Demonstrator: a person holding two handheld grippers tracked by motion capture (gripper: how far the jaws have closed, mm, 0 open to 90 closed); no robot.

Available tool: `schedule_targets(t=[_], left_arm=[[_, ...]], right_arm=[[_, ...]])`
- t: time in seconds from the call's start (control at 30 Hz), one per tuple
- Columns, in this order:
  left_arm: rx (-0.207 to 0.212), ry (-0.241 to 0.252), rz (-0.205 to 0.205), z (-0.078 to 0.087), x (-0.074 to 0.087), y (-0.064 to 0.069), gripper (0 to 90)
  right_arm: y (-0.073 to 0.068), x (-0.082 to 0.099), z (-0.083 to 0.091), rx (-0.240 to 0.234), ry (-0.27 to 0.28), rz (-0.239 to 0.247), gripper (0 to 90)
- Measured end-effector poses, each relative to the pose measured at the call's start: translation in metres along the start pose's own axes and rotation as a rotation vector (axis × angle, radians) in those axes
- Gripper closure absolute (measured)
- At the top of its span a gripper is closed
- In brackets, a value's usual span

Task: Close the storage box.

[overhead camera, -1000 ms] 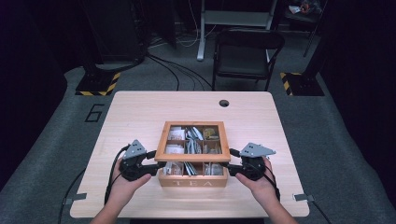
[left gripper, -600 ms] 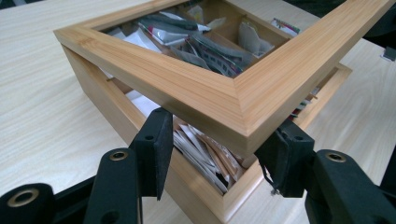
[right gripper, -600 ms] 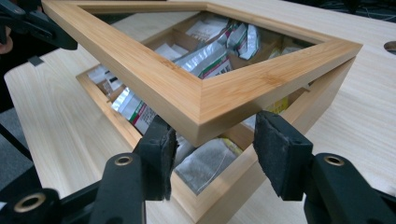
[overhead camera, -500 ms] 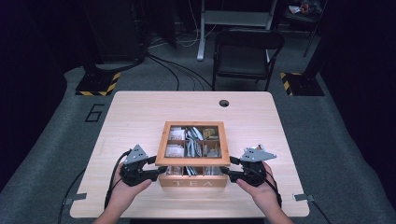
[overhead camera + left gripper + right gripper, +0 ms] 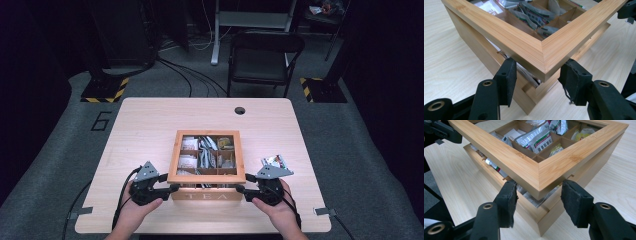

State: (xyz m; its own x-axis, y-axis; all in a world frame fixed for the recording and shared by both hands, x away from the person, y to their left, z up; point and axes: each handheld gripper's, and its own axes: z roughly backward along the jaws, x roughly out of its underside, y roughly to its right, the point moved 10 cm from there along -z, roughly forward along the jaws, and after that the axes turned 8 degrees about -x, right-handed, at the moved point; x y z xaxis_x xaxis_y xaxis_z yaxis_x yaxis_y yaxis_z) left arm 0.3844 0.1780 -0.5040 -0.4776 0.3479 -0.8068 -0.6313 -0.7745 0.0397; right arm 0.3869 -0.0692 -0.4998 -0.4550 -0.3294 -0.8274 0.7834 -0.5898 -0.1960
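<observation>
A: Lifting the framed lid [image 5: 206, 177] of the wooden tea box [image 5: 205, 194] is the step we show, with the box standing near the front edge of the counter [image 5: 150, 125]. Our left hand-held gripper [image 5: 172, 188] straddles the lid's front left corner, our right hand-held gripper [image 5: 239, 188] the front right one.

B: Are the hand-held grippers clamped on it?

A: We judge not. In the left gripper view the lid corner [image 5: 544, 67] sits between the pads [image 5: 507, 77] with a gap on either side; in the right gripper view the corner [image 5: 539, 180] stands likewise between half-open jaws. The right jaws have just been opening a little again, with the lid corner between them. The lid already stands slightly above the base, tea sachets [image 5: 537, 141] visible through the frame and in the slit beneath.

B: How do we do this well?

A: Both corners should rise together, so that the lid stays level and does not twist on its hinge. We would keep the pads on the lid frame alone, clear of the base, lest the whole box lift. A loose sachet [image 5: 274, 161] lies just beside the right hand [image 5: 272, 205]; we leave it undisturbed.
</observation>
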Motion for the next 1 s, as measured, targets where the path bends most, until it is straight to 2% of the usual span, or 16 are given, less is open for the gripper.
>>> schedule_targets(t=[0.17, 0.33, 0.67, 0.9, 1.0], left_arm=[[0.001, -0.016, 0.000, -0.001, 0.006, 0.001, 47.4], [0.010, -0.020, 0.020, 0.000, 0.009, 0.003, 47.4], [0.005, -0.025, 0.021, 0.000, 0.011, 0.003, 47.4], [0.020, -0.030, 0.057, 0.003, 0.013, 0.003, 47.3], [0.017, -0.034, 0.057, 0.004, 0.014, 0.005, 47.3]], right_arm=[[-0.002, 0.007, -0.001, -0.010, -0.013, 0.009, 45.0], [-0.004, 0.011, -0.002, -0.012, -0.017, -0.004, 43.4], [-0.005, 0.014, -0.003, -0.019, -0.016, -0.011, 43.1], [-0.007, 0.016, -0.002, -0.028, -0.026, -0.027, 43.1], [-0.008, 0.018, -0.001, -0.032, -0.036, -0.026, 43.1]])
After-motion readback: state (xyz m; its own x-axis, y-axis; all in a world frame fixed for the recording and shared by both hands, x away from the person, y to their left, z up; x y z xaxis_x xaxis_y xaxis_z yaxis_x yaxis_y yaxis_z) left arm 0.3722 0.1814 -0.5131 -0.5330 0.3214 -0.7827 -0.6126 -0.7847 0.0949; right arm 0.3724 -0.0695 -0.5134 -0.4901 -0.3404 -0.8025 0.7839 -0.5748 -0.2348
